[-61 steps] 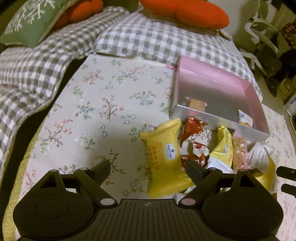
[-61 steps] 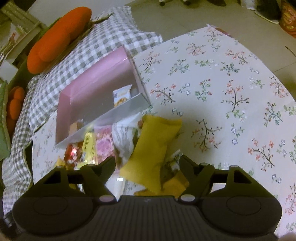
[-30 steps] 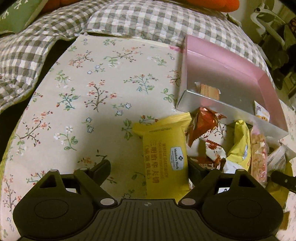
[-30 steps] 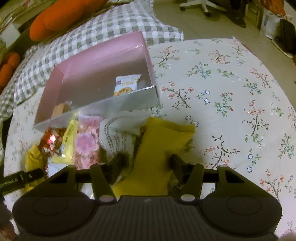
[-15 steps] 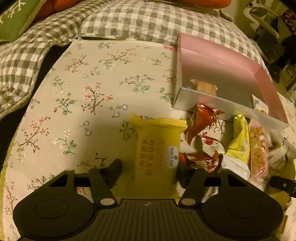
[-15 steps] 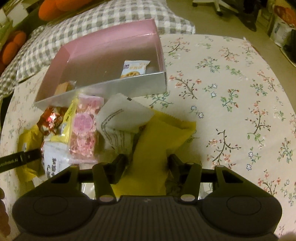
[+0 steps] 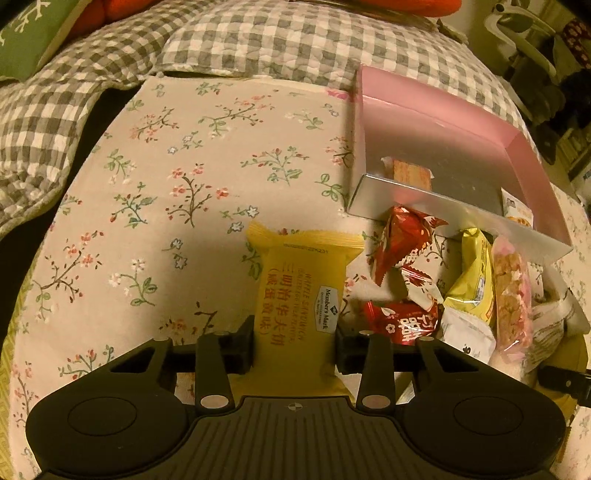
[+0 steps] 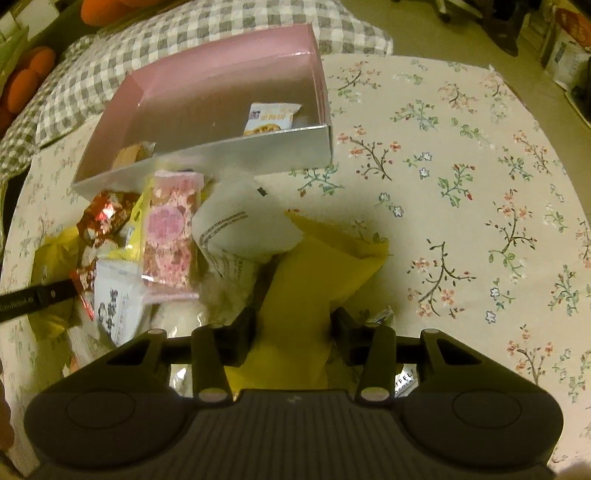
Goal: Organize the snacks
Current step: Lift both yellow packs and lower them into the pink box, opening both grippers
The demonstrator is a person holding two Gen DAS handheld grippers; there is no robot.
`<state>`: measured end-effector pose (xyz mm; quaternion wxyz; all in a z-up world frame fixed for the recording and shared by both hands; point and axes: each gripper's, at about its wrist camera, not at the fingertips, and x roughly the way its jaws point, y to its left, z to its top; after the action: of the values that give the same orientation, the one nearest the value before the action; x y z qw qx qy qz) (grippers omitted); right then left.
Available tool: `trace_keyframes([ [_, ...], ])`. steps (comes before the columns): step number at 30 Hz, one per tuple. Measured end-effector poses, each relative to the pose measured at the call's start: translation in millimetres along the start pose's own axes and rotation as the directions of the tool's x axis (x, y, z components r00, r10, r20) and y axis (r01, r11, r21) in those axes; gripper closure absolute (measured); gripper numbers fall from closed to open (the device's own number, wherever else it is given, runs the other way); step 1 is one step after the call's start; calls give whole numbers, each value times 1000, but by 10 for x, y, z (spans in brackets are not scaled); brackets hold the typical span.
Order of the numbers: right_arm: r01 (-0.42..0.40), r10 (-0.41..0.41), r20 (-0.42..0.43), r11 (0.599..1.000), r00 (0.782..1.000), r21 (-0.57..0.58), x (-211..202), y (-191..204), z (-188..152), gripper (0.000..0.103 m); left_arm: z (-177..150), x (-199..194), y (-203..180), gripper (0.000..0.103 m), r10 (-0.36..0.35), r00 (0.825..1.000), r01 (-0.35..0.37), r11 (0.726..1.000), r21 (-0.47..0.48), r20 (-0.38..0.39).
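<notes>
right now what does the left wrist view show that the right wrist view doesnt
Only the left wrist view shows the printed front of the Member's Mark waffle sandwich packet, clamped in the left gripper. Only the right wrist view shows the right gripper closed on a plain yellow packet, plus the white packet clearly. Both show the pink box holding a cookie packet and a wafer.

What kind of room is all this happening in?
Most likely a home living room or bedroom: a table under a floral cloth, grey checked cushions behind it, and an office chair on the floor beyond.
</notes>
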<state>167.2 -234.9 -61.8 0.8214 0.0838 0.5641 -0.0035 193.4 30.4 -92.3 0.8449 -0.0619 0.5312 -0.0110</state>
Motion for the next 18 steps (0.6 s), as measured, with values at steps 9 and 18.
trace_keyframes([
  [9,-11,11,7,999,1000,52,-85,-107,-21,65,3,-67,-20,66,-22,1000,22,1000,-10,4],
  [18,-32,26,44,990,999,135,-224,-270,9,66,56,-176,-2,67,-11,999,12,1000,-18,48],
])
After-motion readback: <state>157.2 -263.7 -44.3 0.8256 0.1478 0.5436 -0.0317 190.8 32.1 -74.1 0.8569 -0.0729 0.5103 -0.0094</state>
